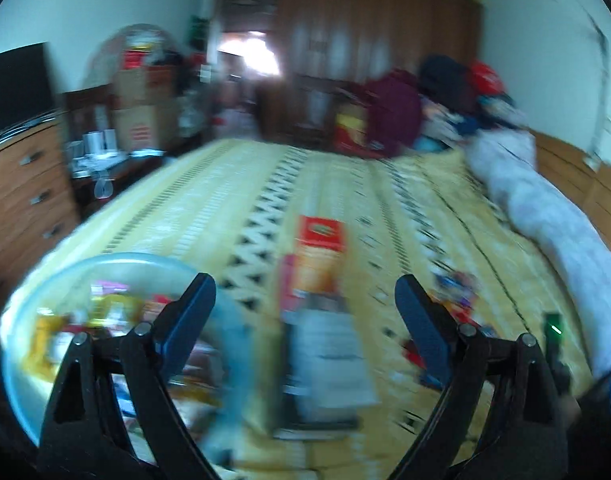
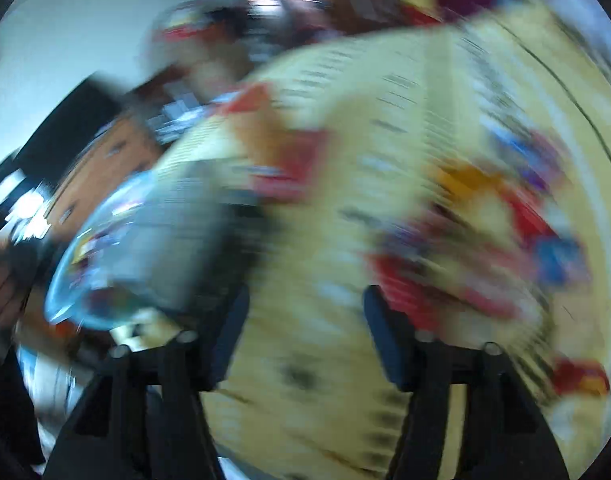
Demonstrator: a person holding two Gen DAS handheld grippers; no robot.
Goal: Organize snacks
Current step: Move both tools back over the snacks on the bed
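A clear round bowl (image 1: 29, 292) with several snack packets in it sits on the yellow patterned bed (image 1: 225, 184) at the lower left. A long red and orange snack box (image 1: 319, 264) lies in the middle, straight ahead of my left gripper (image 1: 305, 292), which is open and empty above the bed. Loose snack packets (image 1: 455, 292) lie to its right. The right wrist view is heavily blurred. My right gripper (image 2: 305, 308) is open and empty above the bed (image 2: 385, 128), with the bowl (image 2: 105, 248) to its left and scattered packets (image 2: 485, 240) to its right.
A white pillow (image 1: 545, 216) lies along the bed's right side by a wooden headboard (image 1: 577, 176). Clothes and a red bag (image 1: 351, 128) are piled at the far end. A wooden dresser (image 1: 25, 192) stands left of the bed.
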